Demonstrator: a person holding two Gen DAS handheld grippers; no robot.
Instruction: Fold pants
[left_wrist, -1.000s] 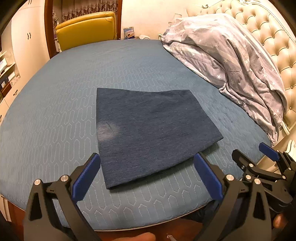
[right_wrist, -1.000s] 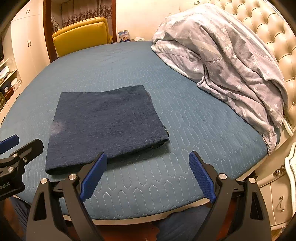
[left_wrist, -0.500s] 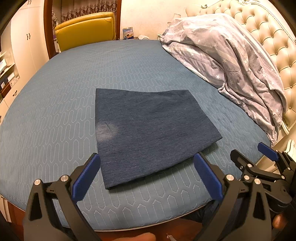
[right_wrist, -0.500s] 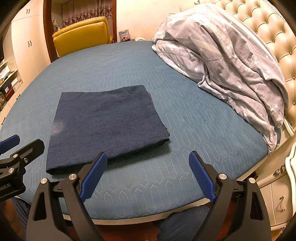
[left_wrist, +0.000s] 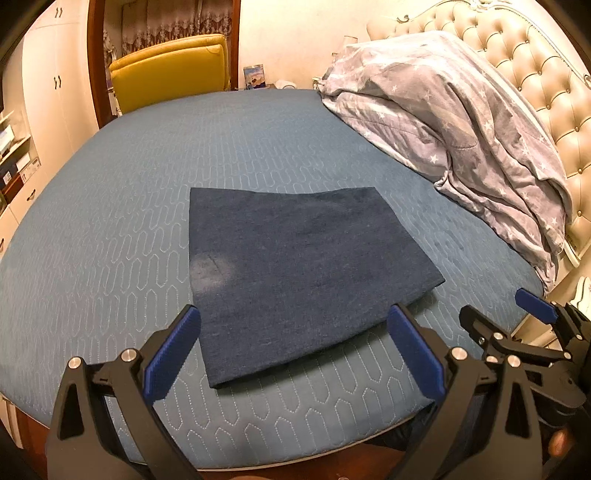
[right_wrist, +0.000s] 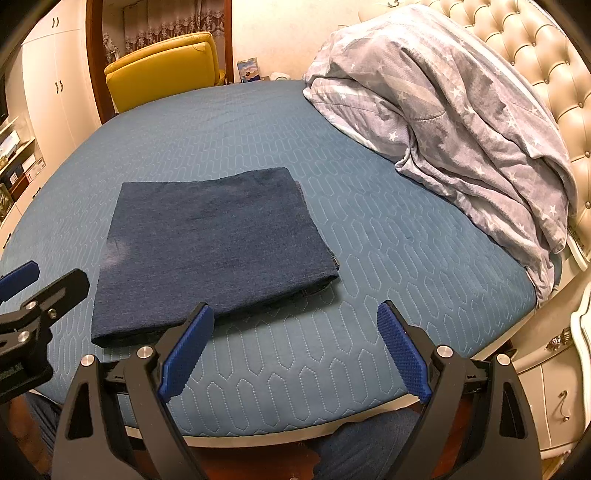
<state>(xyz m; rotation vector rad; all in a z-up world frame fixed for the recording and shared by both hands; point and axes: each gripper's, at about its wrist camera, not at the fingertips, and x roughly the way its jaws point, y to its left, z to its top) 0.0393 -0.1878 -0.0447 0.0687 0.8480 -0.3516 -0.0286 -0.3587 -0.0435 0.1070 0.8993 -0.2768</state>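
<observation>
While the folded pants (left_wrist: 295, 280) lay flat near the bed's (left_wrist: 110, 221) front edge, I held my left claw (left_wrist: 291, 332) and right claw (right_wrist: 295, 332) spread wide and empty above that edge, clear of the cloth. Bare quilted cover ran open to the left edge and far side; a rumpled duvet (right_wrist: 461, 122) crowded the right, against the headboard.

The pants (left_wrist: 295, 273) are matt dark-blue denim with a fine weave. They lie on a teal quilted bed cover (left_wrist: 110, 229) — soft cloth, stitched in long hexagons. The star-print duvet (left_wrist: 461, 122) is thin, rumpled grey cotton (slightly faded-looking). The headboard (left_wrist: 532, 66) is glossy buttoned cream leather.
</observation>
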